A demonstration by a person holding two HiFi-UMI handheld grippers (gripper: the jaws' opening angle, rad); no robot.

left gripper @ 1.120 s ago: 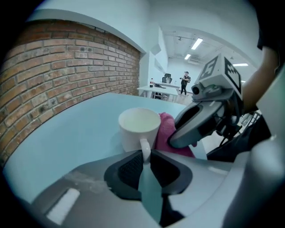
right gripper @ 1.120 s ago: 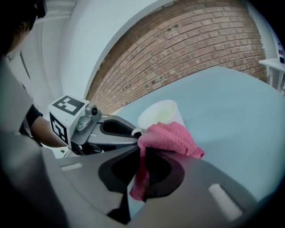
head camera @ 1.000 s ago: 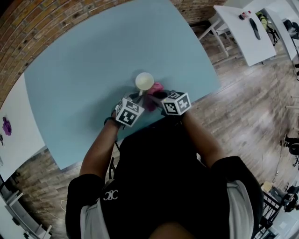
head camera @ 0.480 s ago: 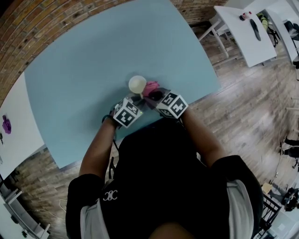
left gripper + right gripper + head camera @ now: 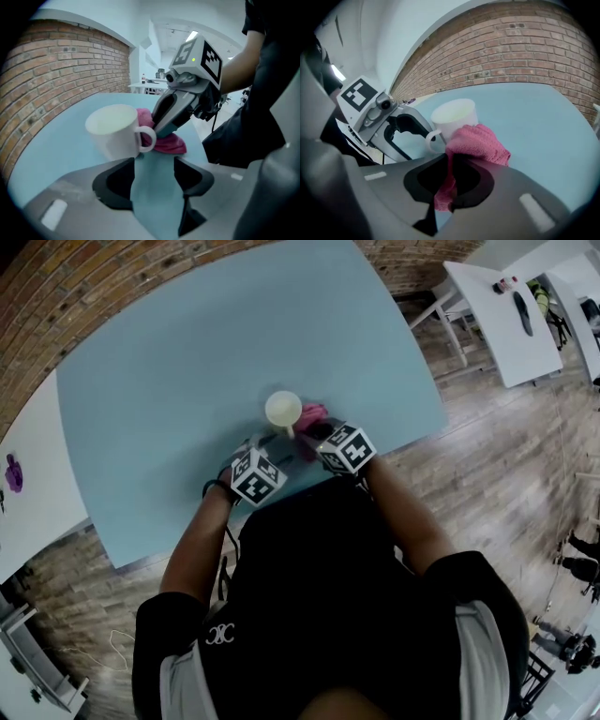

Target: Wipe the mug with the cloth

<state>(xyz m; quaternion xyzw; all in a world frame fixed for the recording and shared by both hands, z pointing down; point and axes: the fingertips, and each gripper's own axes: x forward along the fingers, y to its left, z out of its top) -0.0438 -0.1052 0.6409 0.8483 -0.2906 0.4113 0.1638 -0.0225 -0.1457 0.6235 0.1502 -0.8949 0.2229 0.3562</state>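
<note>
A white mug (image 5: pixel 283 410) stands upright on the light blue table (image 5: pixel 169 381), its handle (image 5: pixel 147 138) turned toward the person. My left gripper (image 5: pixel 154 180) sits just short of the handle. Its jaws have just been opening and only bare table shows between them. A pink cloth (image 5: pixel 476 143) is bunched against the mug's (image 5: pixel 454 117) right side. My right gripper (image 5: pixel 451 180) is shut on the cloth's near end. In the head view both grippers, left (image 5: pixel 272 440) and right (image 5: pixel 314 432), meet right behind the mug, near the table's front edge.
The table's near edge (image 5: pixel 281 498) runs just under my hands, with wooden floor (image 5: pixel 487 465) beyond it. A brick wall (image 5: pixel 51 70) lies along the far side. White tables stand at the left (image 5: pixel 23 512) and at the top right (image 5: pixel 506 315).
The left gripper has drawn back a little from the mug toward the person, and its jaws stand apart. The right gripper with the cloth stays beside the mug, slightly lower.
</note>
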